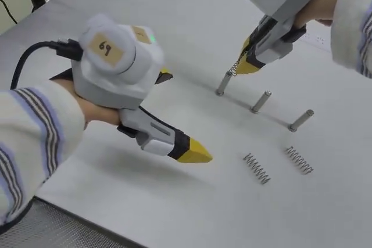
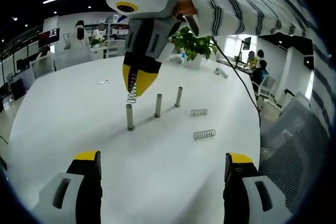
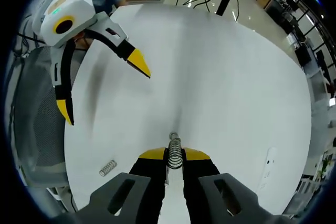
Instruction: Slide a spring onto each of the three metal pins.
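A white table [image 1: 174, 21] carries the work, with two claws above it. The left claw [image 1: 181, 115] is spread wide and holds nothing. The right claw [image 1: 245, 67] is pressed onto one spring [image 1: 235, 69], whose lower end is at the tip of the first pin [image 1: 223, 83]; whether they touch is unclear. Three pins stand in a row, and the second pin [image 1: 260, 101] and third pin [image 1: 300, 120] are bare. There are three springs. Two loose springs [image 1: 256, 168] [image 1: 299, 160] lie flat near the pins, apart from each other.
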`<state>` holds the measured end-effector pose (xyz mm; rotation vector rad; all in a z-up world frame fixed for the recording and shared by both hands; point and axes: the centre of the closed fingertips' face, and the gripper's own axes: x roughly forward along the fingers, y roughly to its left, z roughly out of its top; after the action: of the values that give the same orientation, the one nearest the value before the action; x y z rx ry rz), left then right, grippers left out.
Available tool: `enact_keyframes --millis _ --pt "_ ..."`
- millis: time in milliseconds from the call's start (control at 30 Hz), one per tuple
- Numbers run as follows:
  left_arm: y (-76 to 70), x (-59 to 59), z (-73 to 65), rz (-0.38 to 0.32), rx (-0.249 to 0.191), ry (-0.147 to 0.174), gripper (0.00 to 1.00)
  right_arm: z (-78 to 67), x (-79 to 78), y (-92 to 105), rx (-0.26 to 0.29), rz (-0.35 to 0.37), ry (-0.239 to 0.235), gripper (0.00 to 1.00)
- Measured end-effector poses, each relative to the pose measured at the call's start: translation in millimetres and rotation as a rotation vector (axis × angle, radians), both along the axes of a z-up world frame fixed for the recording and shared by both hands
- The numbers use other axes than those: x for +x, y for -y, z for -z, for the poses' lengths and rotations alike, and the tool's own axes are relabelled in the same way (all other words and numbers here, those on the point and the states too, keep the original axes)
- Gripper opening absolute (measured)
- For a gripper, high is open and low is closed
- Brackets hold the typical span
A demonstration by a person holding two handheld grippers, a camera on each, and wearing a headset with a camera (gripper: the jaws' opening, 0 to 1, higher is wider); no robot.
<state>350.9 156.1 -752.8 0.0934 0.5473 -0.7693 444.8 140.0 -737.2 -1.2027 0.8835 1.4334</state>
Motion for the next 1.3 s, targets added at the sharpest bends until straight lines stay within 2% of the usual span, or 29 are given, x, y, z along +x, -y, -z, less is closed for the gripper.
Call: enact_keyframes --millis 200,367,567,700,800,1100,1300 --pt "0.1 -1.4 -0.8 -0.002 -0.006 -0.005 0.95 5.0 0.3 -3.0 -0.020 -0.025 0.009 0.08" --pt "-0.2 2.0 -7.8 -0.009 -0.022 0.010 0.96 5.8 1.1 -4.5 -0.037 -0.035 0.018 0.08" --pt "0.5 4.9 -11.7 -0.002 -0.019 0.023 0.95 6.2 0.8 -2.9 -0.060 -0.044 0.018 0.08" --pt "0.2 5.2 -11.8 -0.002 -0.019 0.019 0.94 9.0 3.0 0.7 -0.085 -0.057 0.028 0.08" --pt "-0.2 5.6 -11.6 -0.002 -0.018 0.022 0.94 11.3 3.6 0.3 -0.081 -0.056 0.021 0.08" --pt "-2.3 3.8 -11.7 -0.004 -0.020 0.017 0.94 23.4 5.2 -2.0 -0.097 -0.062 0.013 0.08" --pt "-3.6 3.4 -13.3 -0.010 -0.028 0.016 0.93 39.5 6.9 -0.6 -0.121 -0.067 0.003 0.08"
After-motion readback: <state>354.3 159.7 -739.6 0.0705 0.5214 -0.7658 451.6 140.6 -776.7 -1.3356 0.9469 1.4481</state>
